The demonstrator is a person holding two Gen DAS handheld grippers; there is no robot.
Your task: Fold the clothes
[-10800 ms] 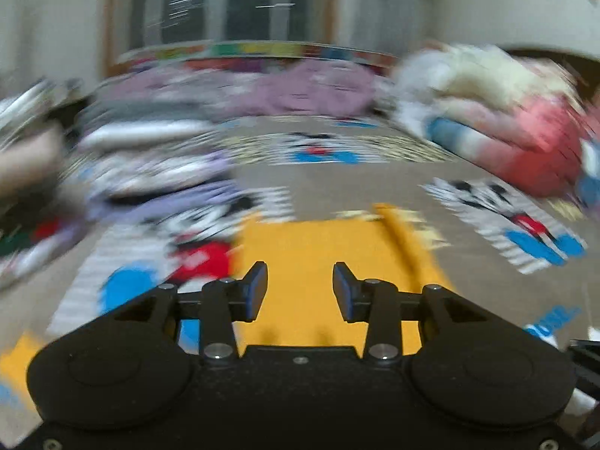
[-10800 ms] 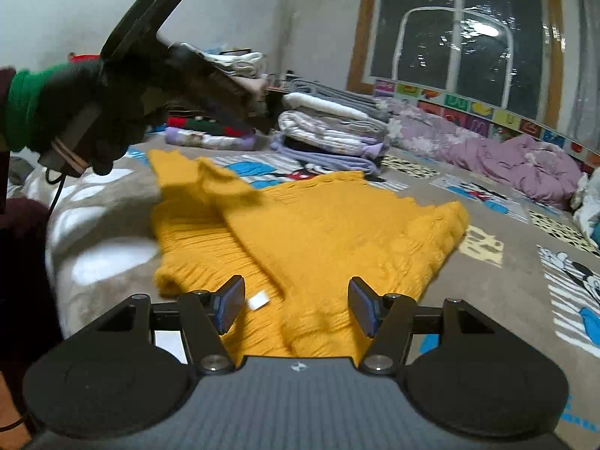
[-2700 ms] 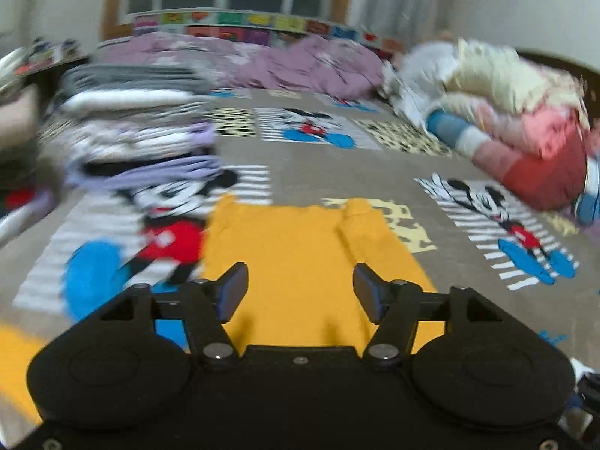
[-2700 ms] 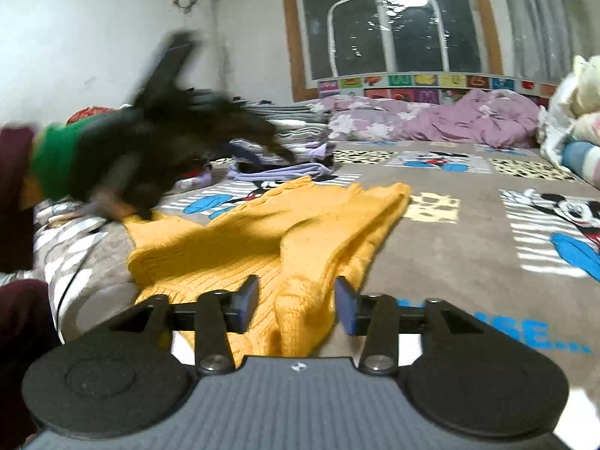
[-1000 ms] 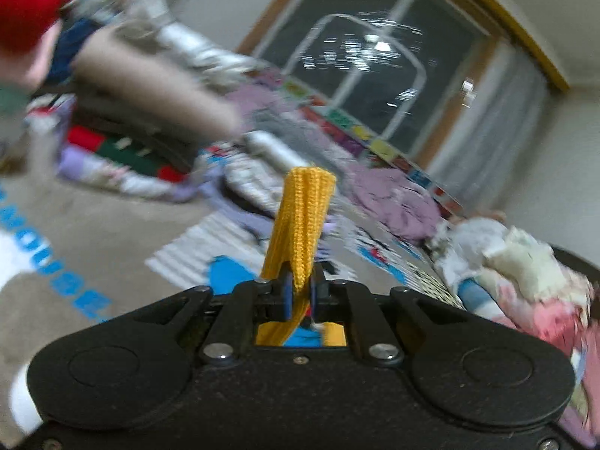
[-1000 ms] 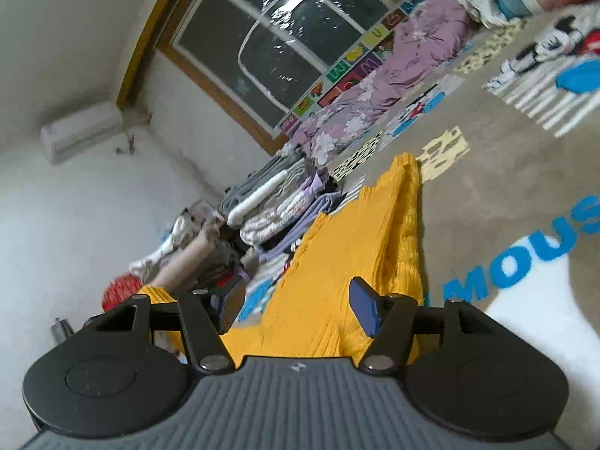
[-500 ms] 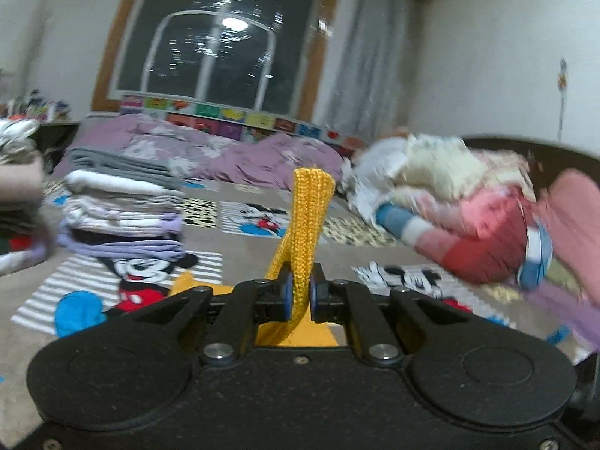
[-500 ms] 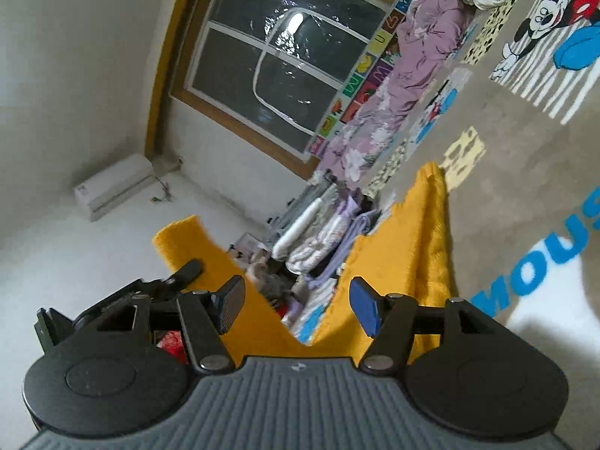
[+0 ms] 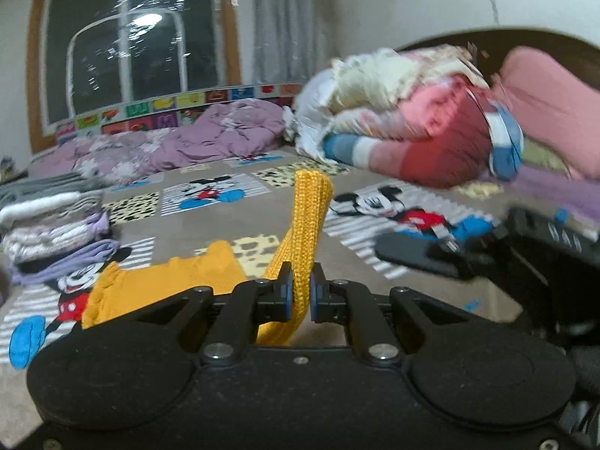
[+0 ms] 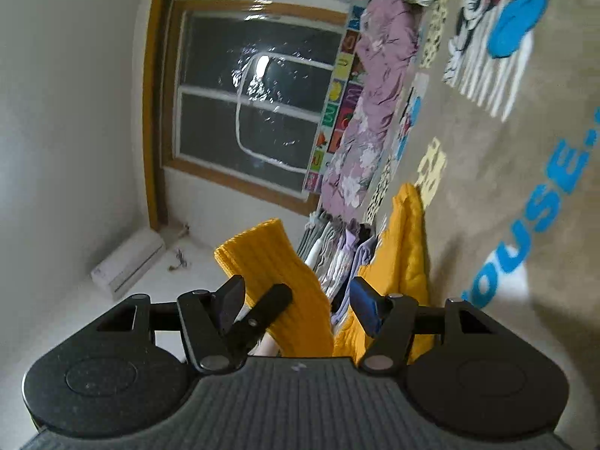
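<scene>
Moved: you have swung your left gripper across the bed since a second ago; the stack of folded clothes now sits at the left edge of its view and the heap of pink and cream bedding fills the right. Your right gripper has rolled further, so the blanket now runs up the right side of its view.

Left gripper: you have its jaws pressed together on a ribbed band of the yellow sweater; the band stands up between the blue pads and ends in a rounded fold above them.

Right gripper: your jaws stand spread, with nothing pressed between the pads. Through the gap you see the lifted yellow band and a black finger of your other gripper lying across it.

Yellow sweater: the rest of it lies on the bed, left of and below the pinched band in the left view, its ruffled edge over a cartoon mouse print. In the right view the body of it lies bunched along the blanket just beyond your right pad.

Cartoon blanket: grey-brown, with cartoon mouse panels and blue lettering, spread under the sweater.

Folded stack: white, grey and lilac pieces, near the sweater's far edge.

Purple quilt: crumpled along the far side, under the dark window.

Right side of left view: a dark, blurred shape that you cannot make out clearly.
</scene>
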